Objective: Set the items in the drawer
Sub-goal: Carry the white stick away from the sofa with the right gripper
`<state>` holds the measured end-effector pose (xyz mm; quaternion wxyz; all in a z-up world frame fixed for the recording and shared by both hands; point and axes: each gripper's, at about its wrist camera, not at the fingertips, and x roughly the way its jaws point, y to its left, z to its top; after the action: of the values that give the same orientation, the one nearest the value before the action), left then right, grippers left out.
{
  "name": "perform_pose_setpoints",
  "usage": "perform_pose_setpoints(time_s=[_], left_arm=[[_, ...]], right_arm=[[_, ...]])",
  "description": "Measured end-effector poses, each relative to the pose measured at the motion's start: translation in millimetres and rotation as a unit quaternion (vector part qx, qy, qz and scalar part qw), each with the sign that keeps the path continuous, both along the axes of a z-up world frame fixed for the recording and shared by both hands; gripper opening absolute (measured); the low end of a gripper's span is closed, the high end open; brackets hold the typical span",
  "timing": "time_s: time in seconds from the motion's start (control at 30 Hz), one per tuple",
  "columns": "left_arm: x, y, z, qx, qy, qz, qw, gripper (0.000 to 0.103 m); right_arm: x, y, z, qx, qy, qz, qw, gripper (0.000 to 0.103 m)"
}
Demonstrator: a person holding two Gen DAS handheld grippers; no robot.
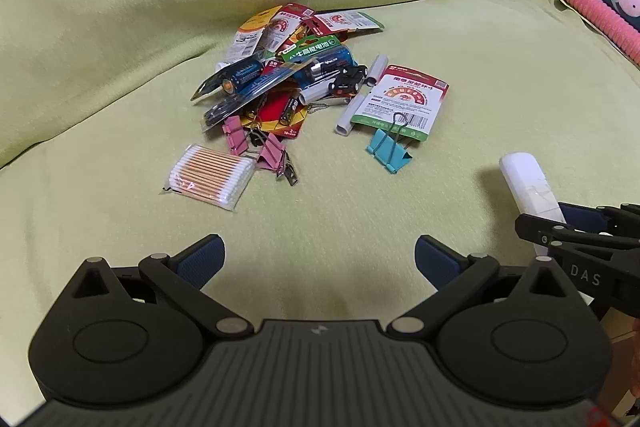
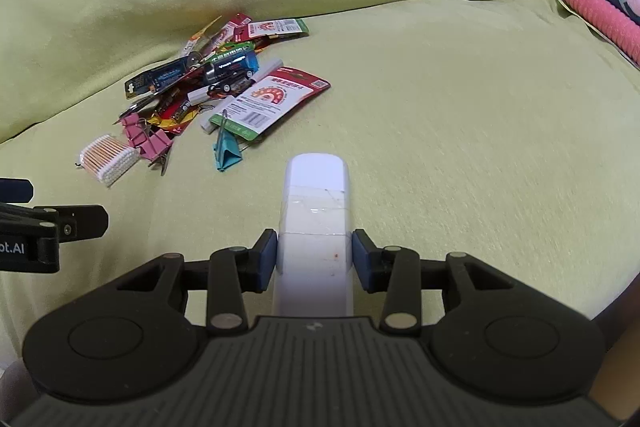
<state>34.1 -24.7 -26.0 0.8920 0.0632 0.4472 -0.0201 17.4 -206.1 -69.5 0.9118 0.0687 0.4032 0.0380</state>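
On the pale green fabric sofa seat, the right gripper is carrying a smooth white rounded plastic bar, blue pads pressing both flanks, roughly half its length sticking out forward. Clear tape is wrapping its middle and looking wrinkled. Hard glossy shell plus soft pads: grip should hold, but it's clamped near the rear end, so I'd be keeping the wrist level and avoiding fast swings. No drawer is showing in either view, so the drop target is unknown from here.

The left gripper is hanging empty over bare cushion, jaws wide apart, short of the heap of small items.

Heap contents, mixed handling:
- flat crinkly cellophane pack of cotton swabs: thin, pinch it by an edge
- pink folded-metal binder clips and a turquoise binder clip: rigid, wire handles snagging neighbours
- glossy carded blister packs of batteries: slippery, overlapping
- grey plastic tubes: round, likely rolling on soft upholstery

Cushion is yielding, so I'd be pressing down lightly when picking outliers first.
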Motion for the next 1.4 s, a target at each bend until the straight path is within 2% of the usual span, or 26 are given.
perform_pose_setpoints(time_s=[0.43,1.0,1.23,1.4], left_arm=[[-12,2,9,-0.003,-0.009,-0.004,0.9999,0.102],[-44,-1,44,-0.01,-0.048,-0.018,0.9986,0.102],[-59,-13,60,-0.017,-0.066,-0.04,0.9969,0.102],[-75,-32,71,-0.024,-0.077,-0.079,0.9936,0.102]], right_arm=[[-18,4,22,-0.005,-0.023,-0.004,1.0,0.037],[-61,11,62,-0.01,-0.065,-0.017,0.998,0.037],[-92,5,82,-0.008,-0.092,-0.034,0.995,0.037],[-129,-7,96,-0.007,-0.111,-0.07,0.991,0.037]])
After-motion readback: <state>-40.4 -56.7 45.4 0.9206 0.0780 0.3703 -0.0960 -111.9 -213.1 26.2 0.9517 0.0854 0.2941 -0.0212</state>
